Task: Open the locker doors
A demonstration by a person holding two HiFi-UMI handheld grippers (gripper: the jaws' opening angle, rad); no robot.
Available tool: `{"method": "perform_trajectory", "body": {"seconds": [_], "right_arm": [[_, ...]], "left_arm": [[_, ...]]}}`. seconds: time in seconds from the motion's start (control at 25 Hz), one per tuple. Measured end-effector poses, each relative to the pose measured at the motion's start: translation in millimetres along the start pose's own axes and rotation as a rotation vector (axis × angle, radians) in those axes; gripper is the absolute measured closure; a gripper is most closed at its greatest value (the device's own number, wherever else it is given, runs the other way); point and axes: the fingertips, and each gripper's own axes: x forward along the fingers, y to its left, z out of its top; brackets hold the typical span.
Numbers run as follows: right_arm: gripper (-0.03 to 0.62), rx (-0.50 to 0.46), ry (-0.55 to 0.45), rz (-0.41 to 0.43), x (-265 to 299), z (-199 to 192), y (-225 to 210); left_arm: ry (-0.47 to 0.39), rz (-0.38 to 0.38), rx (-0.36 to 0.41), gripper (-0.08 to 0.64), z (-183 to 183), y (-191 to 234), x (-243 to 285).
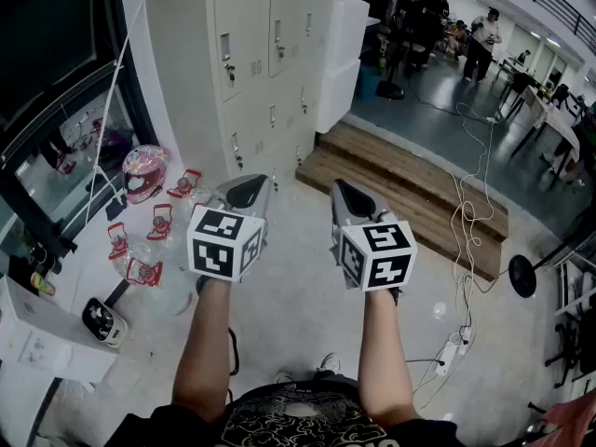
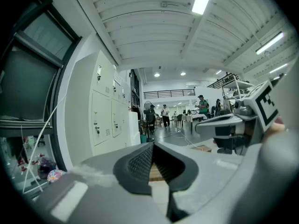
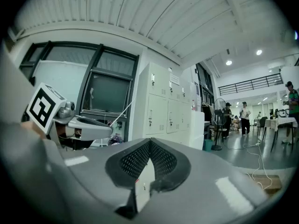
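Meanwhile, a person stands back from a bank of pale lockers (image 1: 270,54) with a hand-held gripper in each fist, both held out level. No door has been touched. The left hand-held gripper (image 1: 244,192) has its jaws closed tip to tip on nothing. The right hand-held gripper (image 1: 346,196) is likewise pressed shut and empty, as each gripper's own view confirms.

The lockers rise ahead and to the left of both grippers, well apart from them across bare floor, beside a wooden step (image 1: 410,194). The left gripper is the nearer of the two. The bank stands upright, its long axis vertical, in stacked tiers of tall narrow doors, every visible one closed flush. The fronts face out toward the person and somewhat to the right.

Each door carries a small lock (image 1: 228,66) near its left edge. That suggests the doors hinge on the right and would swing out from the left. Reaching one likely means stepping forward and left first, then opening the jaws at a lock.
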Motion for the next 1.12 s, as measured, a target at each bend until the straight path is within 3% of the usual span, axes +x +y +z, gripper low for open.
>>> {"method": "perform_trajectory", "body": {"seconds": [0.64,1.12], "right_arm": [[0.592,0.02,-0.005,-0.008,22.5,-7.6,-16.7],[0.549,0.042,-0.012,0.014,72.1,-17.4,-74.1]], "left_arm": [[0.011,-0.021,0.034,0.558,-1.8,3.9,32.9],[0.038,0.011,0.048,0.558,-2.7,19.2,101.3]]}}
